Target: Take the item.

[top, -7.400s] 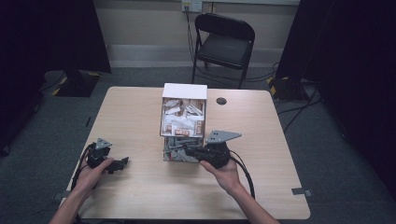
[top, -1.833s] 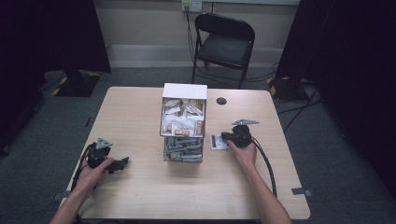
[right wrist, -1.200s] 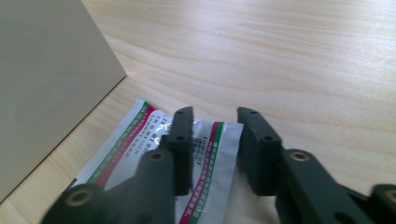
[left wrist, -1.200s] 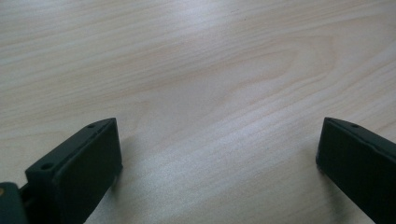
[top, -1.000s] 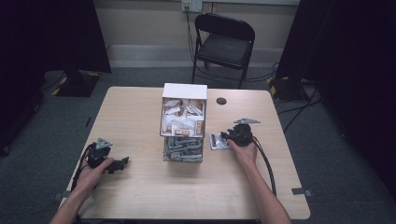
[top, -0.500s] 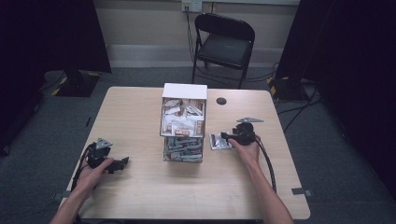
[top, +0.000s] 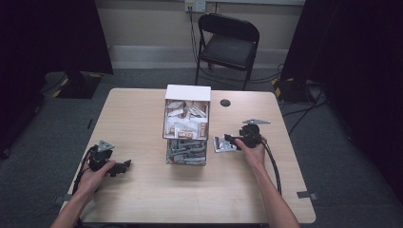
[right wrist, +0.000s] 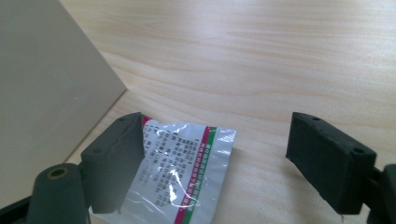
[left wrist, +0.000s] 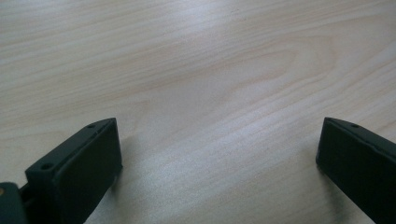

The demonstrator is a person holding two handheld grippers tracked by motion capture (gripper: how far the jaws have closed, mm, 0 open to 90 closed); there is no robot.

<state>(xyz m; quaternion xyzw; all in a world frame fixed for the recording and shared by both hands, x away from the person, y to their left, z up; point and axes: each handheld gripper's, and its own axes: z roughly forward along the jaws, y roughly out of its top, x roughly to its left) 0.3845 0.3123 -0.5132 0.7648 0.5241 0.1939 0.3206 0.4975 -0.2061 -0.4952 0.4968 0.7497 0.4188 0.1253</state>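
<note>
A silvery printed sachet (right wrist: 180, 175) lies flat on the counter (top: 142, 123), just right of the box (top: 187, 124). The right tongs (top: 231, 139) have just been opening: their jaws stand apart over the sachet without pressing it. The white box is packed with small sachets, some spilling from its near end. The left tongs (top: 124, 166) rest released on bare counter, well apart.

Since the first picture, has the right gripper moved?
Yes. The right gripper went from the front of the box to its right side; its jaws have just been opening, a packet lying between them.
</note>
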